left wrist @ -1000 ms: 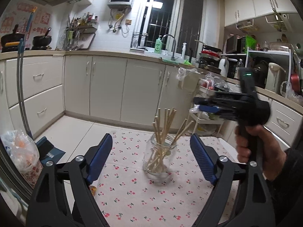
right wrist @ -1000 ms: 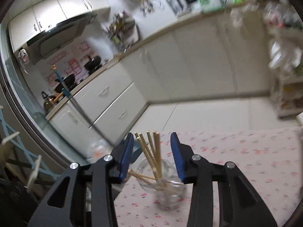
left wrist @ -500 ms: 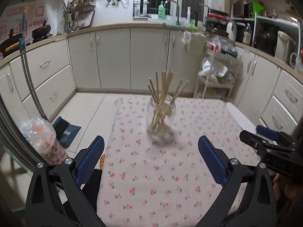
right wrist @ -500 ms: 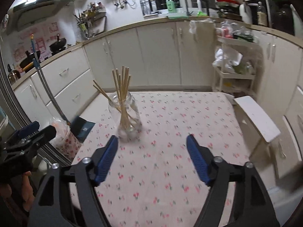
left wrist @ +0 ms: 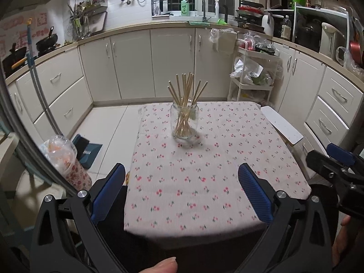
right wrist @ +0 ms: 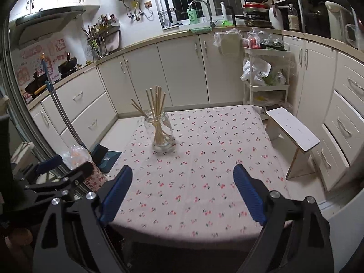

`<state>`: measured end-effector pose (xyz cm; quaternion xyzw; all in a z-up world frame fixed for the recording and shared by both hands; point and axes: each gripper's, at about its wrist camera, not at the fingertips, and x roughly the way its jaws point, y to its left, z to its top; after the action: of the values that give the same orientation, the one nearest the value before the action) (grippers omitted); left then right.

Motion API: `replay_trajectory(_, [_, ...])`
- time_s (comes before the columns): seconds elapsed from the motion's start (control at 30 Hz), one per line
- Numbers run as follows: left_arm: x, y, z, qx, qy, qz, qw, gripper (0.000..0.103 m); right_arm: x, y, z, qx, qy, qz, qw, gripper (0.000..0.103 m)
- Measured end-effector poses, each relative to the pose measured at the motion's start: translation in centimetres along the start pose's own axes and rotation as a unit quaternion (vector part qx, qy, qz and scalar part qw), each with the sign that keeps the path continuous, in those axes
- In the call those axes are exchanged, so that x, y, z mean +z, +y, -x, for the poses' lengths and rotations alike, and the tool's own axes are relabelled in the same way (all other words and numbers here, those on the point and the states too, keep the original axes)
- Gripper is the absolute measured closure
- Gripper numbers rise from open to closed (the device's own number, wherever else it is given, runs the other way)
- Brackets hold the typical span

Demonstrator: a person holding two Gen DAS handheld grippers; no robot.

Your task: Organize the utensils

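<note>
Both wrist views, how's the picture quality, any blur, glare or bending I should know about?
Left wrist view: sharp in the middle, glass jar and chopsticks crisp, counter line bowed by the fisheye, corners black. Right wrist view: same curved cabinets, jar clear, tablecloth softly blurred at its near edge; no strong glare, only dim indoor light and dark windows.

right gripper [right wrist: 182, 192] opening, nothing between its fingers; chopsticks [right wrist: 157, 116] upright in glass jar [right wrist: 160, 134].

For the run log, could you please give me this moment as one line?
chopsticks: all in glass jar | tablecloth: nothing else on it | left gripper: open, empty | right gripper: jaws opening, empty
</note>
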<state>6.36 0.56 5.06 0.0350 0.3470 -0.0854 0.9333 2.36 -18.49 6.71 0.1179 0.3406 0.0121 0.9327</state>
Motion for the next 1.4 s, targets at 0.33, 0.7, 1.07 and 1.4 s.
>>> replay_trajectory(0.33, [-2.4, -0.7, 5.8, 0.000, 0.006, 0.015, 0.9999, 0.008, -3.0, 1.6, 5.9, 0.019, 0.006, -0.018, 1.000, 0.013])
replay_trajectory(0.7, [-4.3, -1.3, 9.6, 0.016, 0.002, 0.029, 0.9995, 0.008, -5.0, 2.2, 9.7, -0.002, -0.003, -0.019, 1.000, 0.007])
replay_trajectory(1.07, [-4.8, -0.7, 11.0, 0.012, 0.008, 0.036, 0.9992, 0.008, -5.3, 2.8, 11.2, -0.001, -0.016, -0.020, 1.000, 0.007])
replay_trajectory(1.4, [-4.7, -0.4, 11.7, 0.010, -0.003, 0.037, 0.9993, 0.008, -5.1, 2.7, 11.5, -0.001, -0.017, -0.023, 1.000, 0.007])
